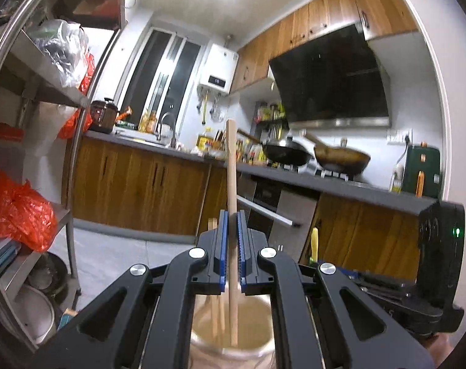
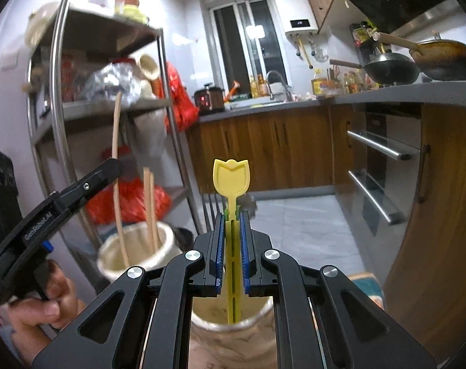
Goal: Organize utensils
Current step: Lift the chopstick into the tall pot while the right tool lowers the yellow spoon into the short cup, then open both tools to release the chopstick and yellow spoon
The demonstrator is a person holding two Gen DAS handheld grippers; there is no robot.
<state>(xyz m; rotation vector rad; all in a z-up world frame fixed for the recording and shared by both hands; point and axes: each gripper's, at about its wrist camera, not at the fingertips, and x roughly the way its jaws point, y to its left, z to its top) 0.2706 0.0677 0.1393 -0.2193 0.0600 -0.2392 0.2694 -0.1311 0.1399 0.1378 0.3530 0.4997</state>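
On the left, our left claw is clenched around a wooden stick standing upright, its lower end inside the cream holder below the claw, beside two chopsticks. On the right, our right claw grasps a yellow tulip-topped utensil, its lower end in another holder beneath the claw.

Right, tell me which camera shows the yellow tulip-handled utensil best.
The right wrist view: the yellow utensil stands upright, clamped in the right gripper, tulip end up, tip inside a cup. The left wrist view shows only a yellow sliver low on the right.
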